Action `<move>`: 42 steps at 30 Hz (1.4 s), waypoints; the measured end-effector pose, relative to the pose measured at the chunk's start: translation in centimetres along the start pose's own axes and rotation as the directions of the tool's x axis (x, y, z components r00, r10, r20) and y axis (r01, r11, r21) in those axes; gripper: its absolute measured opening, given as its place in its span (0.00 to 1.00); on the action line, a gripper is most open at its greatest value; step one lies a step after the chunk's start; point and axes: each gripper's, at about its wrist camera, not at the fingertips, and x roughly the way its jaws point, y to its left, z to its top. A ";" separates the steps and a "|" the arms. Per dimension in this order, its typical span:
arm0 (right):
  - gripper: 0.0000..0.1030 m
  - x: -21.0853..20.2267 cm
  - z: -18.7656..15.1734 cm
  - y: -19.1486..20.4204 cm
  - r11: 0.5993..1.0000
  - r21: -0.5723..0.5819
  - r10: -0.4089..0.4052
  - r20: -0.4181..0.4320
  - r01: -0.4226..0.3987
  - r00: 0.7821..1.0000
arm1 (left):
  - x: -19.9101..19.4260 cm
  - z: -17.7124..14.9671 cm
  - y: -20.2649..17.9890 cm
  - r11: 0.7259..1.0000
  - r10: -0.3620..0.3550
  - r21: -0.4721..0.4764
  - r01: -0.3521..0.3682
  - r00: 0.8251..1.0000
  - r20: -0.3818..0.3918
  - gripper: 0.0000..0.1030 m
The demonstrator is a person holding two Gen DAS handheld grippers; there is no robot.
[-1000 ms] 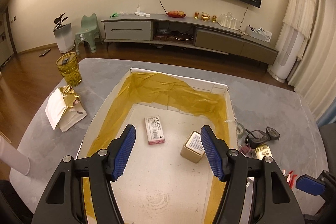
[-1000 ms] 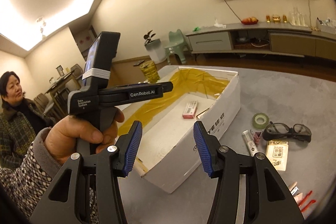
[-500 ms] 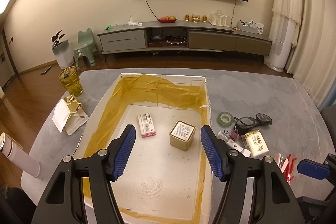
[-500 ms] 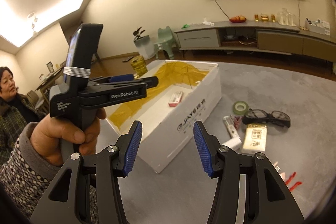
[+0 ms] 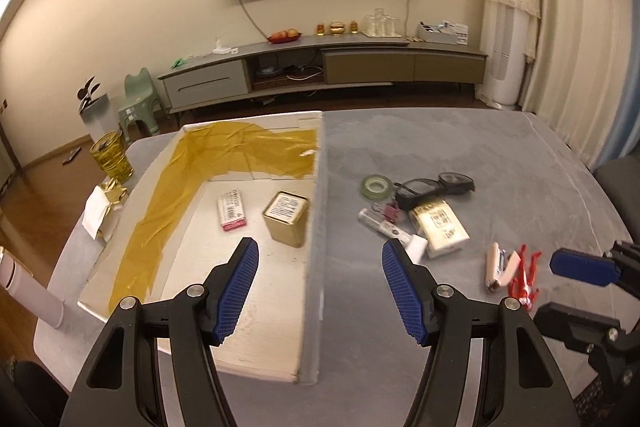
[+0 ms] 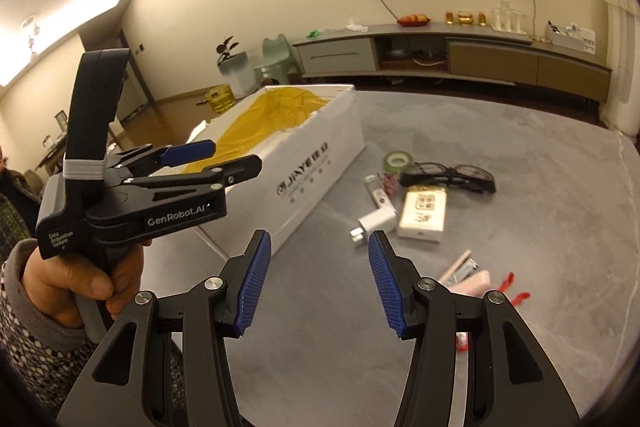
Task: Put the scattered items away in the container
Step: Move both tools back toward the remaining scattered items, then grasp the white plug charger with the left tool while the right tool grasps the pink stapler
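Note:
A white box [image 5: 313, 267] lined with yellow tape holds a gold tin [image 5: 286, 217] and a small red-and-white carton [image 5: 232, 209]. My left gripper [image 5: 319, 247] hangs open over the box's right wall. Right of the box lie a tape roll [image 5: 376, 185], glasses [image 5: 436, 185], a cream pack [image 5: 440, 227], a white tube [image 5: 382, 225], a white plug [image 5: 416, 247], a pink stapler [image 5: 498, 263] and red clips [image 5: 526, 275]. My right gripper [image 6: 319, 239] is open and empty above the table, short of the plug [image 6: 376, 221] and the pack [image 6: 424, 213].
A yellow glass [image 5: 111, 157], a gold-and-white paper bag [image 5: 102, 211] and a white cylinder [image 5: 24, 291] stand left of the box. A hand [image 6: 76, 279] holds the left gripper beside the box [image 6: 320, 163]. Bare grey table [image 6: 540, 227] spreads to the right.
My left gripper has swung right, from over the box's middle to its right wall, bringing the scattered items into view. The right gripper has come closer to those items. Both stay open.

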 end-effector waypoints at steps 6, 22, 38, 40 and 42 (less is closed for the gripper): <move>0.53 -1.4 -2.4 -2.6 0.998 0.058 -0.032 -0.025 0.034 0.999 | 0.4 -1.0 -2.8 0.998 -0.034 0.056 0.035 0.999 -0.015 0.64; 0.53 -1.3 -5.5 -8.5 0.971 0.202 -0.109 -0.116 0.131 0.987 | 5.9 -2.7 -7.2 0.986 -0.148 0.063 0.156 0.981 -0.122 0.64; 0.53 2.7 -5.2 -13.4 0.918 0.390 -0.041 -0.083 0.070 0.996 | 11.3 -2.9 -9.5 0.988 -0.128 0.065 0.137 0.984 -0.121 0.64; 0.53 4.0 -5.2 -13.8 0.903 0.421 -0.040 -0.105 0.081 0.994 | 11.7 -2.7 -8.4 0.989 -0.145 0.021 0.149 0.981 -0.128 0.64; 0.53 5.0 -5.2 -14.0 0.896 0.433 -0.050 -0.122 0.098 0.991 | 11.9 -2.7 -7.3 0.991 -0.130 0.000 0.131 0.985 -0.118 0.64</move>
